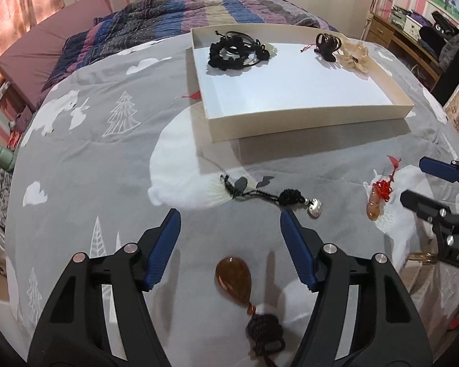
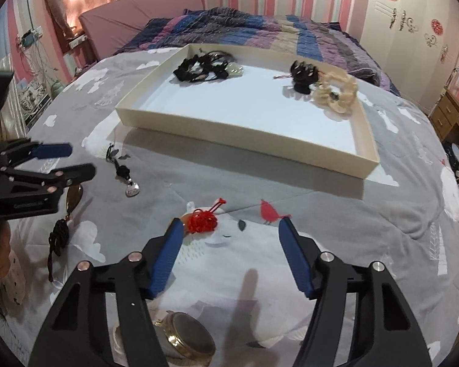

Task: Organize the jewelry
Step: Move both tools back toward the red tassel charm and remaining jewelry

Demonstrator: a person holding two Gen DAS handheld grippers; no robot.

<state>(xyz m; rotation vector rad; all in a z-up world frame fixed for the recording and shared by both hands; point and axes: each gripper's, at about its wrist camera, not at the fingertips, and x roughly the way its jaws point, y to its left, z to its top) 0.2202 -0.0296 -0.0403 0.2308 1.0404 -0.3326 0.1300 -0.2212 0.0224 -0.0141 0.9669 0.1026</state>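
Note:
A shallow cream box (image 1: 306, 120) (image 2: 244, 134) lies on the grey bedspread, holding black corded jewelry (image 1: 234, 52) (image 2: 205, 67), a black piece (image 1: 329, 46) (image 2: 303, 76) and a cream scrunchie (image 1: 353, 55) (image 2: 336, 91). My left gripper (image 1: 231, 223) (image 2: 65, 160) is open, hovering over a brown teardrop pendant with dark cord (image 1: 232, 279) (image 2: 73, 197). A silver charm on black cord (image 1: 313, 208) (image 2: 131, 189) lies just beyond it. My right gripper (image 2: 229, 229) (image 1: 413, 180) is open, beside an orange pendant with red knot (image 2: 202, 220) (image 1: 378, 197).
A gold-rimmed round case (image 2: 186, 336) lies under my right gripper's left arm. A striped quilt (image 1: 199, 12) is bunched behind the box. A wooden desk (image 1: 407, 39) stands at the right, a pink headboard (image 2: 137, 12) at the far left.

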